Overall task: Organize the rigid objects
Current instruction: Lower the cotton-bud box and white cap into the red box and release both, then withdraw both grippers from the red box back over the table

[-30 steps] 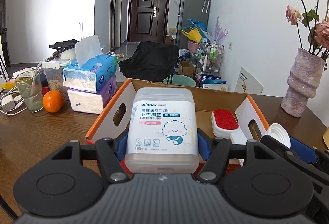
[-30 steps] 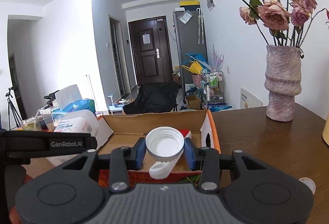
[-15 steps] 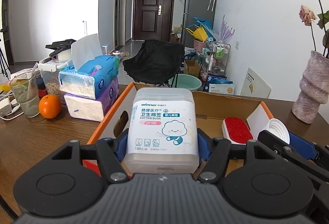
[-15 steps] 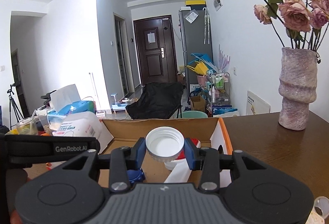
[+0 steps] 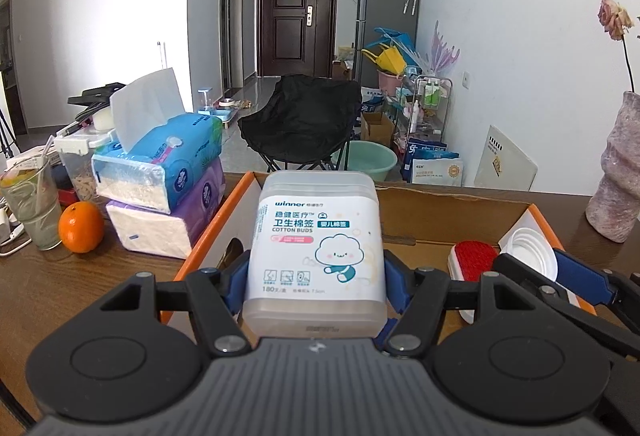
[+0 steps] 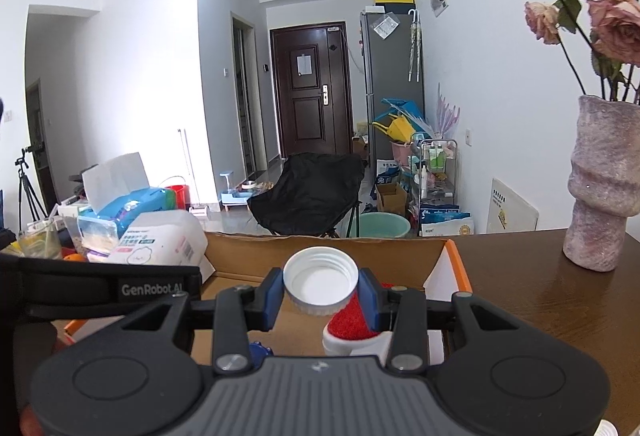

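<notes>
My left gripper is shut on a translucent cotton buds box and holds it over the near left part of an open cardboard box with orange edges. My right gripper is shut on a white screw cap and holds it above the box's right part; it also shows in the left wrist view. A white brush with a red pad lies inside the box under the right gripper. A blue object lies on the box floor, mostly hidden.
Two stacked tissue packs, an orange and a glass stand on the wooden table left of the box. A pink vase with dried roses stands at the right. A black chair is beyond the table.
Both grippers have moved forward over the cardboard box with their objects held. The red brush now lies right below the right gripper's cap.
</notes>
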Demonstrator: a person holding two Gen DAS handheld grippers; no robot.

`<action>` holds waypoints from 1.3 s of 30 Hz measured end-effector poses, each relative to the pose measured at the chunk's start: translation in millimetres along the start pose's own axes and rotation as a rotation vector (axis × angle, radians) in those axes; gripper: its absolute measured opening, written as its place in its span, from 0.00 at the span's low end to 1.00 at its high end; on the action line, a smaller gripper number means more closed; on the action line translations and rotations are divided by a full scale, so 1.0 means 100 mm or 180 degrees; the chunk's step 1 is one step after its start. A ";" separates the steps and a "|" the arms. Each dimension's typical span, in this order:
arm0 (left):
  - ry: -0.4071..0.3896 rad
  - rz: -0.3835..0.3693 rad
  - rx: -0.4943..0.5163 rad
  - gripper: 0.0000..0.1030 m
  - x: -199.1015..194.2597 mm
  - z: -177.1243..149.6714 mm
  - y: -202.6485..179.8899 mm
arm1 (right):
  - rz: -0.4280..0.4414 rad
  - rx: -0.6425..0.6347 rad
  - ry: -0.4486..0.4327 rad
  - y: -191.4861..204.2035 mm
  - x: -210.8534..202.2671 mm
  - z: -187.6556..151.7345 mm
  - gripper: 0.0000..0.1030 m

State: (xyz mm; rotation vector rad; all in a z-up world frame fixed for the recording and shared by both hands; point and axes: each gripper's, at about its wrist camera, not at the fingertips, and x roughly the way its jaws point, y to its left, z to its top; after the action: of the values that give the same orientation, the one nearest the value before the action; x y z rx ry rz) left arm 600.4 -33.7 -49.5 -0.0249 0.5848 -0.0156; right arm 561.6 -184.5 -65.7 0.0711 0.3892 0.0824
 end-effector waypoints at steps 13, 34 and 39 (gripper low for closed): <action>0.0157 -0.0084 0.0133 0.64 0.28 0.07 -0.01 | -0.0057 -0.0088 0.0196 0.01 0.23 -0.02 0.38; 0.0095 -0.0048 0.0105 1.00 0.23 0.11 0.05 | -0.0377 -0.0006 0.0279 -0.08 0.18 0.01 1.00; 0.0142 -0.0066 0.0106 1.00 0.24 0.10 0.04 | -0.0381 -0.0015 0.0318 -0.07 0.20 0.00 1.00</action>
State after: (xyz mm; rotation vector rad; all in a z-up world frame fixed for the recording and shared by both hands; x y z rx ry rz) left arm 626.3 -29.7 -54.8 0.0017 0.6286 -0.0463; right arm 580.1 -189.7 -73.7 0.0390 0.4923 -0.0314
